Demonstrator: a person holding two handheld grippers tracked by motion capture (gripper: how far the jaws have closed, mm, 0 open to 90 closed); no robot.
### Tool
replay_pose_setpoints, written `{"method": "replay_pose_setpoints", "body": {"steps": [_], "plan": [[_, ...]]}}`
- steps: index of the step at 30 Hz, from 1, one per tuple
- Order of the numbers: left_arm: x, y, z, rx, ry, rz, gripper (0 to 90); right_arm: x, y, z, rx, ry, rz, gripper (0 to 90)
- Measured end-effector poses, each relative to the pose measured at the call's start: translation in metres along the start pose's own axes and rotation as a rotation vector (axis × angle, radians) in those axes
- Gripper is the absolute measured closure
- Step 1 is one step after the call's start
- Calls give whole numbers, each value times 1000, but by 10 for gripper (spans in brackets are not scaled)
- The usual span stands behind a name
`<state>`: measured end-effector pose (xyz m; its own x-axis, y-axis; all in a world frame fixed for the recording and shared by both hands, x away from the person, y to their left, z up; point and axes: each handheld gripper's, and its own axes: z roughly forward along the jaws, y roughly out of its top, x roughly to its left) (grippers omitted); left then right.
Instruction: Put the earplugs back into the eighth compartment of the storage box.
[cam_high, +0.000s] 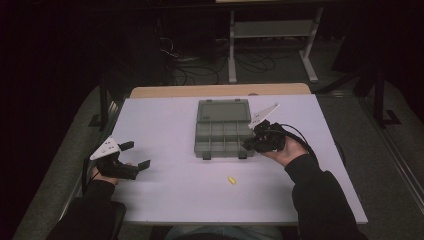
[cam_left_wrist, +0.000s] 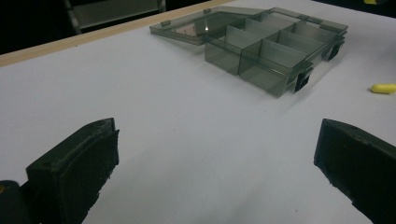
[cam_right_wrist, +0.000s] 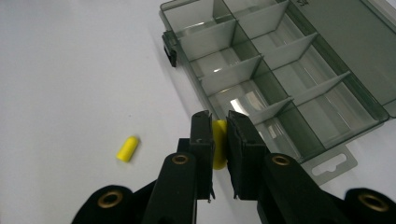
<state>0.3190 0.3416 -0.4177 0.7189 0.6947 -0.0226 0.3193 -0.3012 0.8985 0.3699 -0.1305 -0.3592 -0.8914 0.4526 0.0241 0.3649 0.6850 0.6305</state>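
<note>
Pinching a yellow earplug (cam_right_wrist: 219, 142) between its jaws, the right gripper (cam_right_wrist: 219, 140) hovers just short of the compartment box (cam_right_wrist: 327, 100), so letting go early probably bounces it onto the table (cam_right_wrist: 70, 70) beside the other earplug (cam_right_wrist: 127, 148).

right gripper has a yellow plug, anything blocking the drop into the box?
Nothing visible. The right gripper holds the yellow plug beside the organizer box; its lid lies open and the nearest compartments look empty.

two yellow earplugs (cam_right_wrist: 127, 149), one compartment box (cam_right_wrist: 280, 70)
</note>
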Motion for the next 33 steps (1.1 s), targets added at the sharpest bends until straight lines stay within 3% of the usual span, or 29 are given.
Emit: {"method": "replay_pose_setpoints", "body": {"steps": [9, 33], "plan": [[0, 0, 0, -5, 3, -4, 0, -15, -2, 6, -10, -18, 55, 794], [0, 0, 0, -8, 1, -5, 0, -34, -3, 40, 43, -55, 103, 792]]}}
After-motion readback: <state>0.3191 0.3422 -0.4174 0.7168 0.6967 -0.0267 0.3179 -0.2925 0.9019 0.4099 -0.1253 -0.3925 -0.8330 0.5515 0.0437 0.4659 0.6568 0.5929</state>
